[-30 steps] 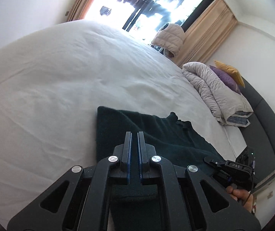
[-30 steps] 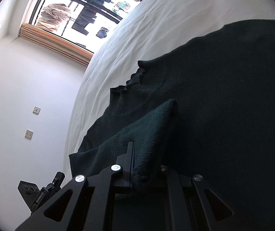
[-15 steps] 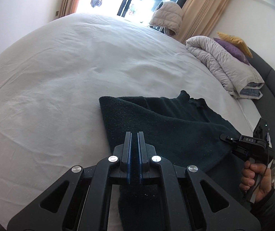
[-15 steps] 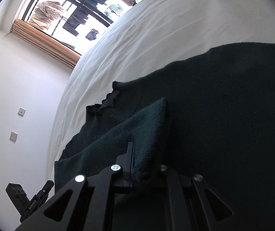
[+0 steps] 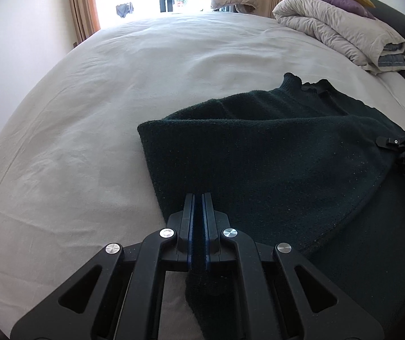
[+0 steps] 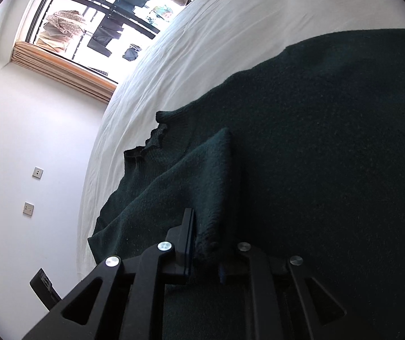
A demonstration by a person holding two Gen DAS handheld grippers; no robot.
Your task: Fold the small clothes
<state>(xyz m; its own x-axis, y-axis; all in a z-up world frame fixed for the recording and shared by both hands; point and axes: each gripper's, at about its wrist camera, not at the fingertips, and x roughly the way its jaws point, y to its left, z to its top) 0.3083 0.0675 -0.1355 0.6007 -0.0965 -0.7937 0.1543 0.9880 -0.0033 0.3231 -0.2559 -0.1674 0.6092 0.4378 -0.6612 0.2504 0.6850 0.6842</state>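
A dark green knitted sweater point(image 5: 273, 155) lies on the white bed sheet point(image 5: 117, 85), one layer of it folded over with its collar point(image 5: 296, 80) toward the pillows. My left gripper point(image 5: 198, 198) is shut on the near edge of the folded layer, and cloth hangs down between its pads. My right gripper point(image 6: 211, 226) has a raised ridge of the sweater point(image 6: 211, 170) between its jaws. Those jaws are opening, and the cloth still fills the gap and stands up from them. In the left wrist view the right gripper point(image 5: 400, 147) shows at the right edge of the sweater, with a hand behind it.
A folded grey duvet point(image 5: 344, 34) with purple and yellow pillows lies at the head of the bed, against a dark headboard. A window with curtains point(image 5: 80, 2) is beyond the far edge. The white wall point(image 6: 32, 141) with sockets runs along the bed's side.
My left gripper has sunk and rolled with the sweater edge, so the bed now looks level and the folded layer lies wider across. The right jaws have spread a little around the cloth ridge.
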